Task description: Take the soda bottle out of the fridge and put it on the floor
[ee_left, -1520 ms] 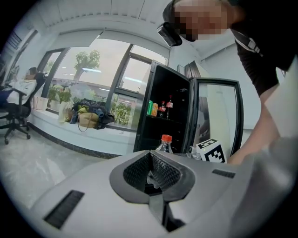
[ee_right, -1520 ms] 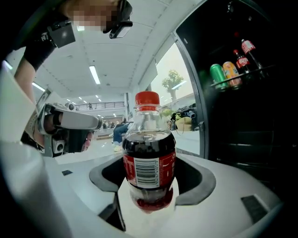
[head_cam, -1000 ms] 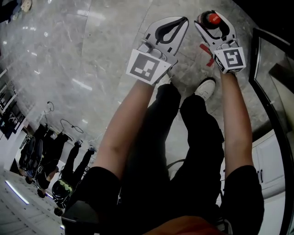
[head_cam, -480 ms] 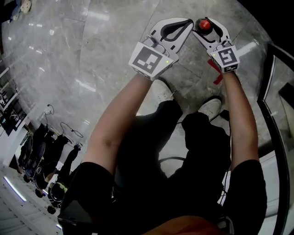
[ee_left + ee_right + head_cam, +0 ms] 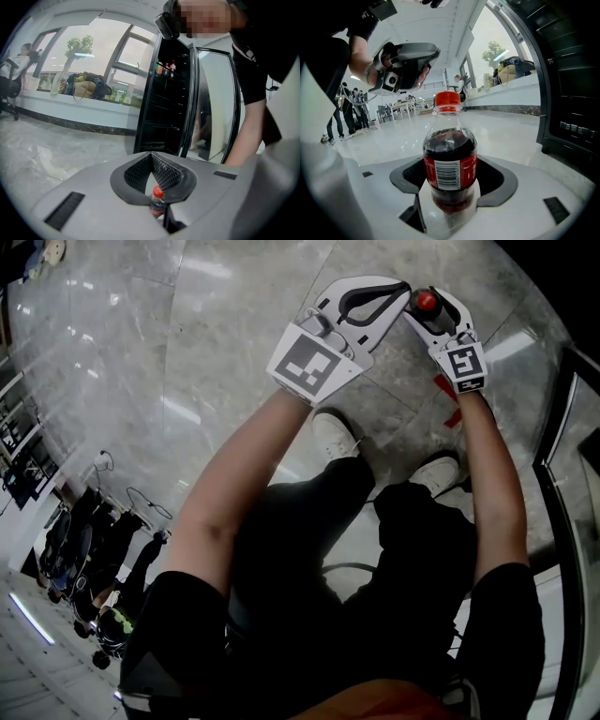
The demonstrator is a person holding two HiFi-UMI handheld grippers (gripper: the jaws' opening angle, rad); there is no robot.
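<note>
Right gripper view: right gripper (image 5: 452, 182) pinches an upright clear plastic red-capped bottle of dark soda (image 5: 449, 140); left gripper (image 5: 151, 160) has its jaws pressed together, empty.

One soda bottle (image 5: 450, 159), two grippers (image 5: 403, 287) (image 5: 427, 300), one fridge (image 5: 164, 108), perhaps three shelved bottles (image 5: 165, 68).

- Soda bottle (image 5: 450, 161): its red label carries a white barcode; the digits and any brand wording are too small to read.
- Nothing else is legible.
</note>
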